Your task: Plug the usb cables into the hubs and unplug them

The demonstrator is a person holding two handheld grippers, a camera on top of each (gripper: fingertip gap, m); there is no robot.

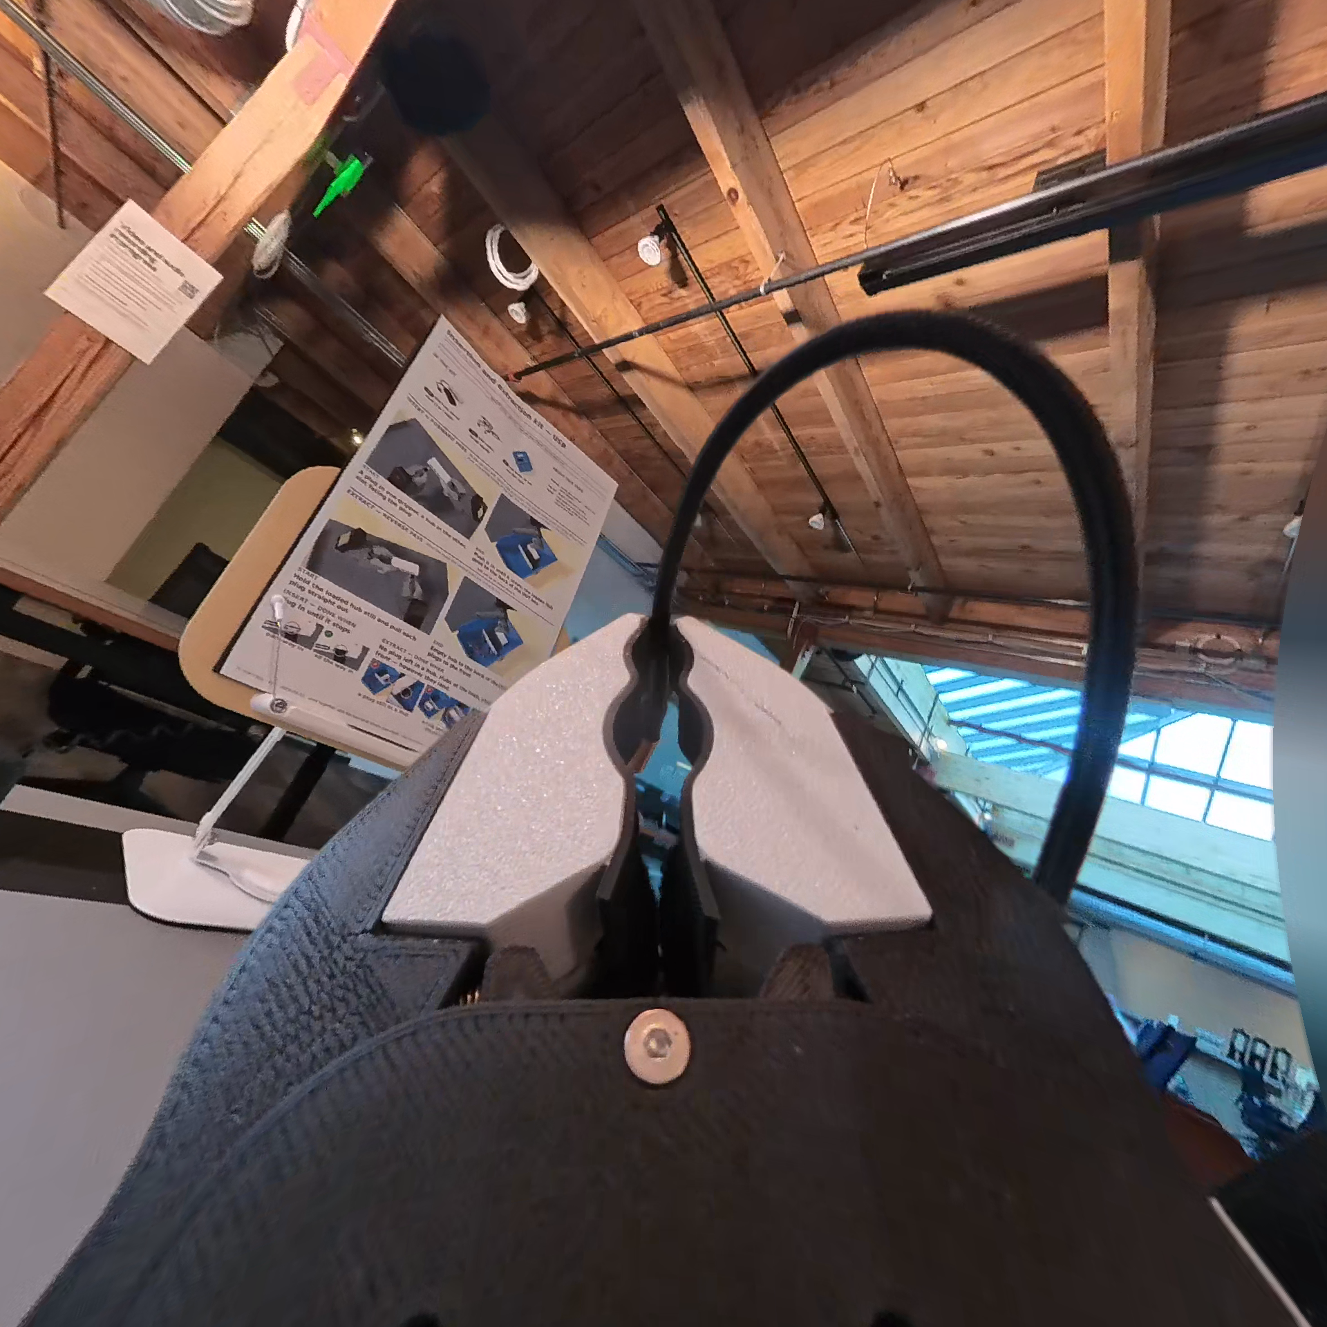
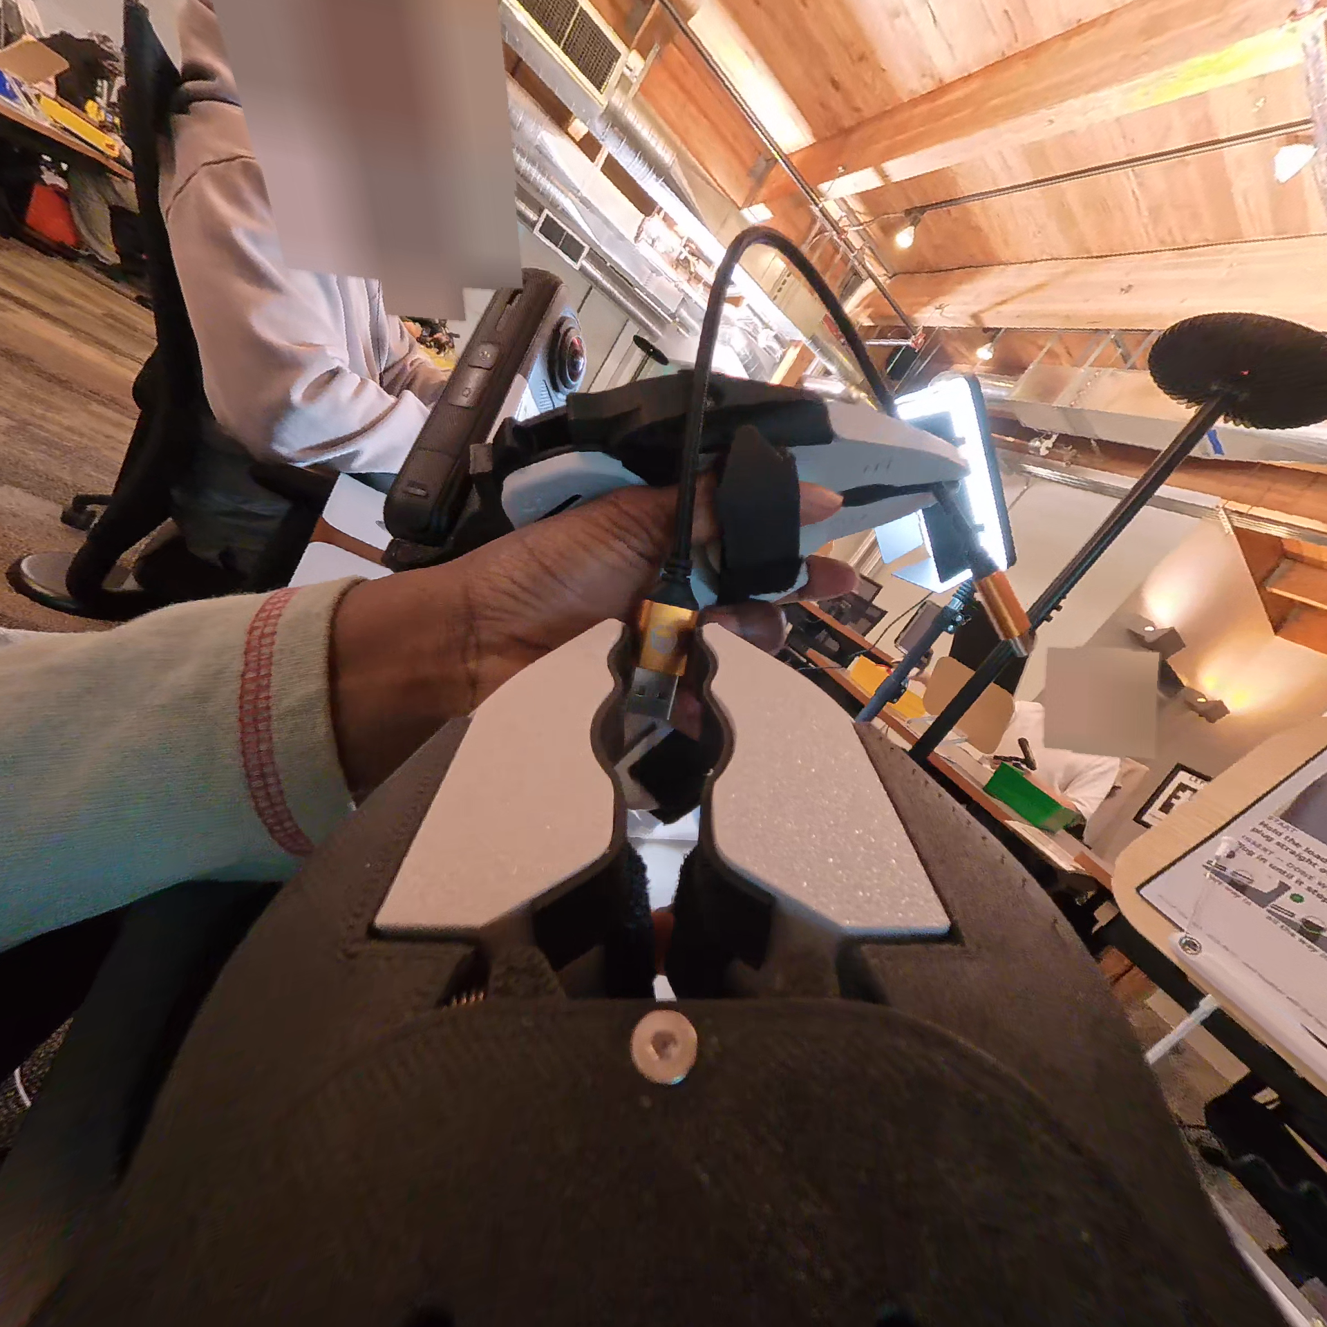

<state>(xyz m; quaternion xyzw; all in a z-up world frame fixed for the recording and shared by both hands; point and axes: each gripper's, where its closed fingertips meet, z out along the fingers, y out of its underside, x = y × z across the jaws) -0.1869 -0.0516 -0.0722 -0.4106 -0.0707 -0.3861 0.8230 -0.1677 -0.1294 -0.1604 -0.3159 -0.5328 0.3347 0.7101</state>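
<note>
The usb cable (image 2: pixel 707 373) is black, with an orange-collared plug at each end. One plug (image 2: pixel 660 657) sits at the tips of the right claw (image 2: pixel 662 646), its metal end pointing back toward the camera; the claw's grey fingers (image 2: pixel 546 775) close in on the orange collar and appear to pinch it, though the contact itself is hard to make out. From there the cable rises, arcs over, and runs down to the left claw (image 2: pixel 948 488), which a hand (image 2: pixel 546 574) holds sideways above and beyond the right one. The other orange plug (image 2: pixel 1004 604) hangs just below that claw's tips.

In the left wrist view, the left claw (image 1: pixel 662 650) is pressed together on the black cable (image 1: pixel 933 373), which loops up from the tips and drops down the right side. Further off on the left, an instruction sheet (image 1: pixel 431 553) leans on a white stand (image 1: pixel 201 876) that rests on the grey surface (image 1: pixel 79 1041). Wooden ceiling beams (image 1: pixel 790 215) fill the background.
</note>
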